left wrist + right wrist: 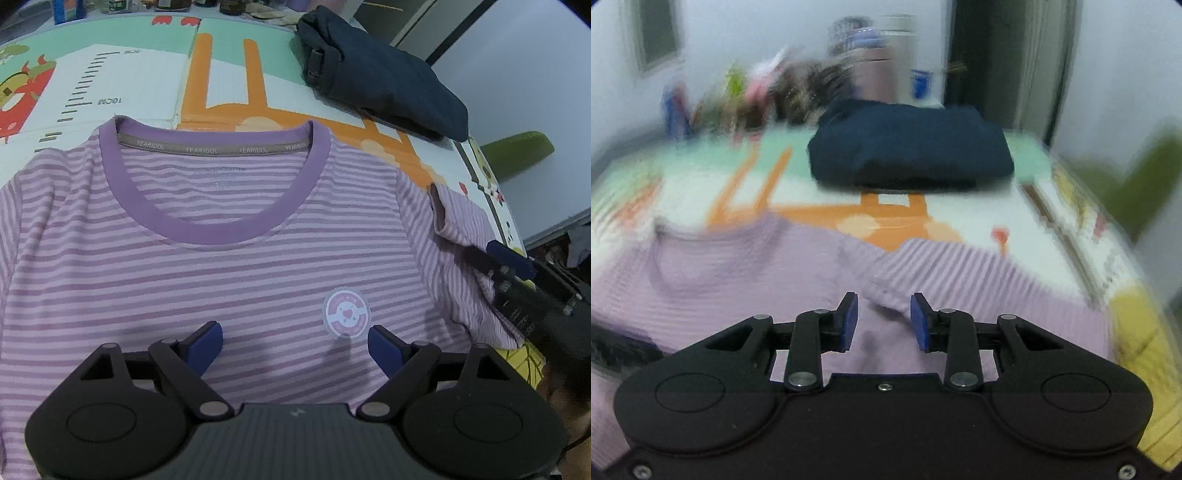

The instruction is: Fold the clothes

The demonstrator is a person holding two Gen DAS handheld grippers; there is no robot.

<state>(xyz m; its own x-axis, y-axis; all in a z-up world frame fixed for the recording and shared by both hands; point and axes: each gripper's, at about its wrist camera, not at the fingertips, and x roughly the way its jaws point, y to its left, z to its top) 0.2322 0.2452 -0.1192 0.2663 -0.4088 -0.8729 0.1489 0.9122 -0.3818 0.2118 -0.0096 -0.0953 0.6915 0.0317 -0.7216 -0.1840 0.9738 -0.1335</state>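
A colourful play mat (155,74), printed "10CM", covers the desk. The striped purple T-shirt (221,258), neck tape reading "YEARIDOL" (212,147), lies flat mid-desk. Folded navy garment (380,74) sits at the far edge. Left gripper (295,341) and right gripper (883,320) hover spread, empty.

Pale walls (1115,55) under flat indoor light, a dark doorway (971,51) at the back, a cartoon-printed play mat (155,74) as work surface, blurred clutter (768,96) along its far edge, a green chair (517,151) at right.
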